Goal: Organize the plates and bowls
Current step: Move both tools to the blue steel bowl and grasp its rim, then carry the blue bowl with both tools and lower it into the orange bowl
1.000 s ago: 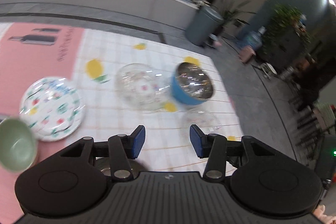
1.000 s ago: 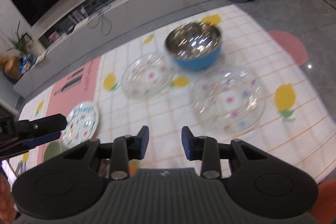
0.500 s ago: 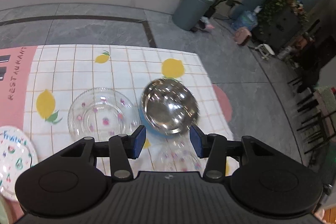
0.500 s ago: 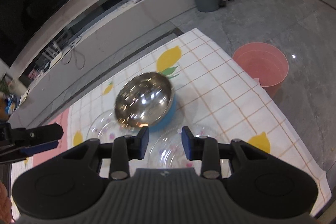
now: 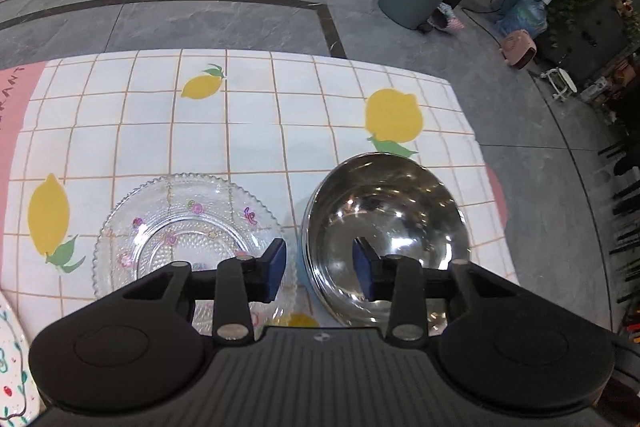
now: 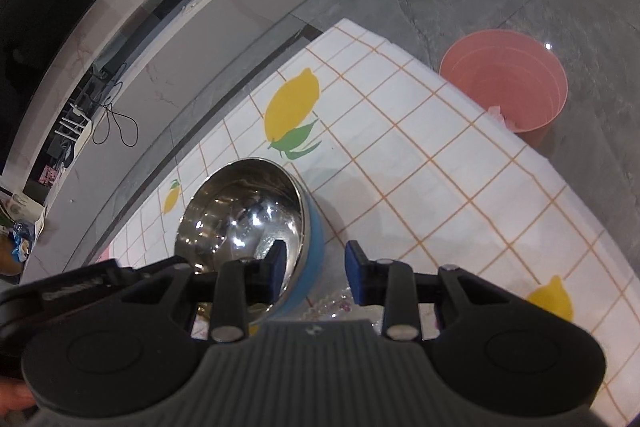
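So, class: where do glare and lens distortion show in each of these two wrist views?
Left wrist view: bright highlights speckle the steel bowl; the glass plate glints faintly; the tablecloth grid bows outward. Right wrist view: the same bowl mirrors room lights; the floor curves near the pink bucket.

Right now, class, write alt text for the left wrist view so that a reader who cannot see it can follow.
An open left gripper straddles the near rim of a steel bowl with a blue outside. A clear glass plate with small coloured motifs lies just to the bowl's left, both on a lemon-print checked tablecloth.
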{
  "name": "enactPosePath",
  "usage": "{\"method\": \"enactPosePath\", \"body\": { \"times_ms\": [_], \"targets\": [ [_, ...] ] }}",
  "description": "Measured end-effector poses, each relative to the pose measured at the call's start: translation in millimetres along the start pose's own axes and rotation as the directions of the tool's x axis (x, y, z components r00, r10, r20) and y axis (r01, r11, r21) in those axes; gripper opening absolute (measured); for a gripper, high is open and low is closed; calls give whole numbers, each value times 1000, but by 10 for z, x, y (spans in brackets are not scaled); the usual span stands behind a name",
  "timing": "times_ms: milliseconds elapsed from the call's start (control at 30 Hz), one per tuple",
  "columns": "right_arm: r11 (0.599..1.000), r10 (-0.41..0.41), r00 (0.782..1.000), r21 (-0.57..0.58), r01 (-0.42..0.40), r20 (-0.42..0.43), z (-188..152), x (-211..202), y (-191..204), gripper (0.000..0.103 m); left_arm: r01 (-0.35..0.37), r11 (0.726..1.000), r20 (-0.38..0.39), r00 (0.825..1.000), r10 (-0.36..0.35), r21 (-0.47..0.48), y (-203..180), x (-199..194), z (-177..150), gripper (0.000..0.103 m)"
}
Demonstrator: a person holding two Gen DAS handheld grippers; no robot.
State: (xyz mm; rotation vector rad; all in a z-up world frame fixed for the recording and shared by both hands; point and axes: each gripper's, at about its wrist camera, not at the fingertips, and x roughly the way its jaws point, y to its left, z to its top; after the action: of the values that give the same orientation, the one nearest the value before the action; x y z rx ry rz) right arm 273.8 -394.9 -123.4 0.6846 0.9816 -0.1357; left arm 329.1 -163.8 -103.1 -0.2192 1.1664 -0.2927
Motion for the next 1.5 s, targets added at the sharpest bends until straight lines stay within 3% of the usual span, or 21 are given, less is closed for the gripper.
{"method": "enactPosePath", "body": {
  "times_ms": [333,400,467,633,800,933,1067,1500],
  "targets": [
    [999,21,999,49,-19,-47,-11,217,7,14,-28,999,19,999,27,16,-39,71,50,18],
    [998,19,999,61,-16,-47,-4,219,12,13,-41,999,19,999,40,27,-45,68,52,9],
    [998,8,999,56,-6,-38,-6,210,29,12,-35,999,21,999,35,24,-41,42,49,7],
    [999,-4,1000,44,5,-13,-36,83,60,10,-38,997,45,998,35,62,-123,-175,-11,7],
    [999,20,1000,49,-20,7,-160,-174,109,9,-42,999,88,995,40,26,-108,-600,-189,7],
    [999,34,999,-12,-34,34,-402,-474,266,8,-91,996,89,992,91,-10,-22,-960,-468,7],
    [994,55,997,-92,-50,45,-751,-775,439,8,-72,994,83,993,79,-80,234,-1314,-792,7],
    [964,174,981,-187,-187,-80,-1766,-1427,730,9,-48,978,72,995,64,-202,909,-2310,-1541,8]
  ]
}}
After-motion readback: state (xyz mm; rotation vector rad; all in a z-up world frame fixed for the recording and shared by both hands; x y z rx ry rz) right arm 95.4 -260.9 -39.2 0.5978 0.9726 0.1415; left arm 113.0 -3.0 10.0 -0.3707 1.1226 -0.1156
